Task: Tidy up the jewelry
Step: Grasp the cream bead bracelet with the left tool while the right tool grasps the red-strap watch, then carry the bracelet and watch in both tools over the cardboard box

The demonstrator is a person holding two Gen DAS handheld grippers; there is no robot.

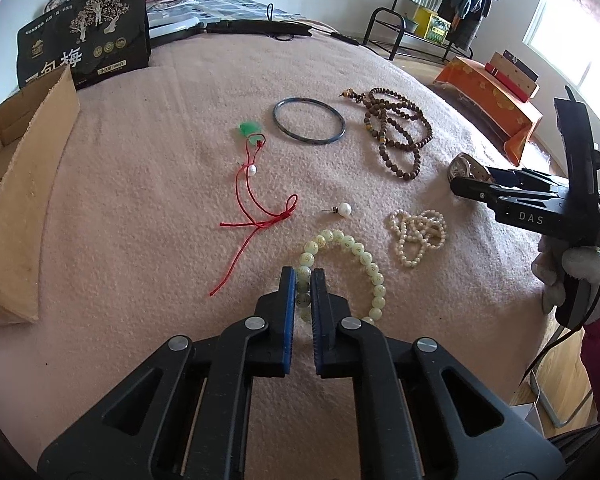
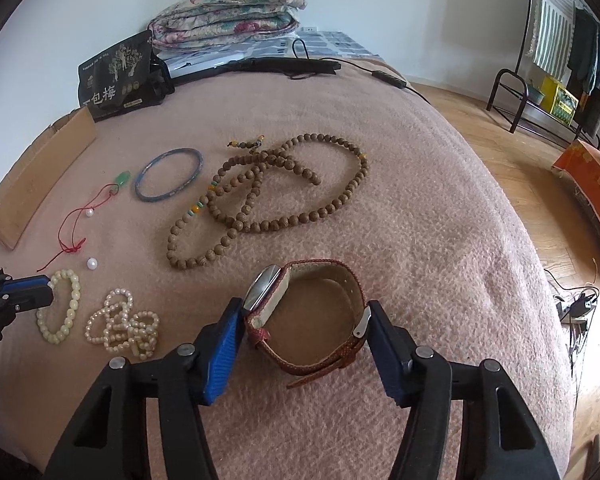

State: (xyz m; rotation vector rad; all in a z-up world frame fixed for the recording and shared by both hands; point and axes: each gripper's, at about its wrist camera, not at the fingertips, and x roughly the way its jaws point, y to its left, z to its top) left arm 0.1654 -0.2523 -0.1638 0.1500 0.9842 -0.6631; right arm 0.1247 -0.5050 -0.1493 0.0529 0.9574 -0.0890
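On the pink blanket, my left gripper is shut on a pale green bead bracelet; it also shows at the left edge of the right wrist view. My right gripper is shut on a brown-strapped watch standing on its side, one pad on the case and the other on the buckle. In the left wrist view, the right gripper and watch sit at the right. Also lying loose are a pearl strand, a wooden bead string, a blue bangle, a green pendant and a single pearl.
An open cardboard box stands at the left of the bed, with a black snack bag behind it. A folded quilt and black cables lie at the far end. The bed drops to wooden floor at the right, near an orange box.
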